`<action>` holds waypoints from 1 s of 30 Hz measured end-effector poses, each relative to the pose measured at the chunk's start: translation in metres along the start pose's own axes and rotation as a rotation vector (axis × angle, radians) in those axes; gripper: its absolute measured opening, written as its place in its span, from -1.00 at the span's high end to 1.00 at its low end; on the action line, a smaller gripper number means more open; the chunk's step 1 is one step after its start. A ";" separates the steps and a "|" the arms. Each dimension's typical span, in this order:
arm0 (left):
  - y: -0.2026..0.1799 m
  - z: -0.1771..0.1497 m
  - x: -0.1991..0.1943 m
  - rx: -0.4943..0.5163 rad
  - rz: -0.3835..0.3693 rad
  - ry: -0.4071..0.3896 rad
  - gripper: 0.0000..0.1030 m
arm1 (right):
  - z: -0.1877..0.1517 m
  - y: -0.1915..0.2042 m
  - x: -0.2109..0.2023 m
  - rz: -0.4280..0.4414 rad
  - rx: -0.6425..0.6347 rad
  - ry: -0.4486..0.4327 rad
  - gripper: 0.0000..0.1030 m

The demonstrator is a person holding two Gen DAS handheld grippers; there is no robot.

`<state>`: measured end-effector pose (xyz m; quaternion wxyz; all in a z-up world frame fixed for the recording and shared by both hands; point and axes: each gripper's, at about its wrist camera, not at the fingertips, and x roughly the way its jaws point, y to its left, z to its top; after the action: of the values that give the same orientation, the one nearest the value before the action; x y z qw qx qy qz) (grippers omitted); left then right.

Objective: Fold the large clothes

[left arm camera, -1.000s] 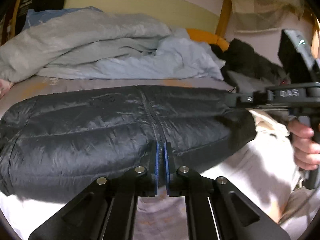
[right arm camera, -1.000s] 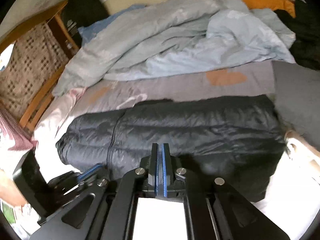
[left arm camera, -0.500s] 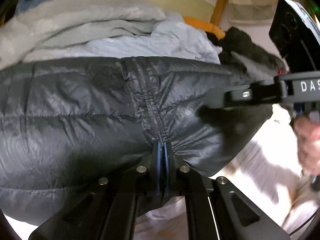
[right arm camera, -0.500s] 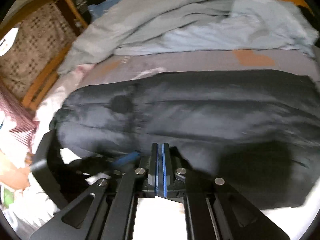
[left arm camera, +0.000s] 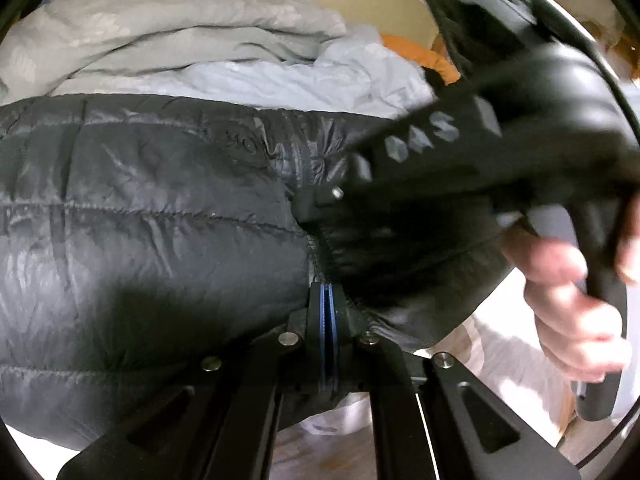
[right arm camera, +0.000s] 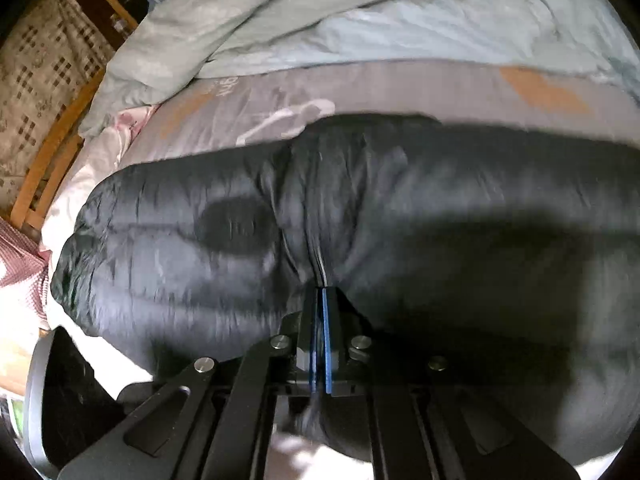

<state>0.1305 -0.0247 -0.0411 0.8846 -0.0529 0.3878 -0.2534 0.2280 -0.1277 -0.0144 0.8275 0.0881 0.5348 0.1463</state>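
Black puffer jacket (left arm camera: pixel 160 240) lies lengthwise across bed (right arm camera: pixel 400 84) | left claw (left arm camera: pixel 328 300) clamped on near hem | right claw (right arm camera: pixel 320 304) likewise, just beside.

From my left wrist feed I read pale letters "DAS", blurred and tilted, on the side of the right gripper (left arm camera: pixel 316 216) at upper right, while faint embossed marks on the black puffer jacket (left arm camera: pixel 160 208) stay too blurred to read.

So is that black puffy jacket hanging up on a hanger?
No, the black puffy jacket lies spread flat on the grey bedsheet, below a rumpled blue duvet.
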 end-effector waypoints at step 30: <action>0.013 -0.010 -0.011 -0.072 0.029 0.011 0.93 | -0.052 -0.061 -0.113 0.001 0.041 -0.295 0.76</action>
<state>0.1230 -0.0070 -0.0447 0.8837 -0.0778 0.4021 -0.2268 0.1460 -0.2233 0.0429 0.8951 0.1256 0.4104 0.1212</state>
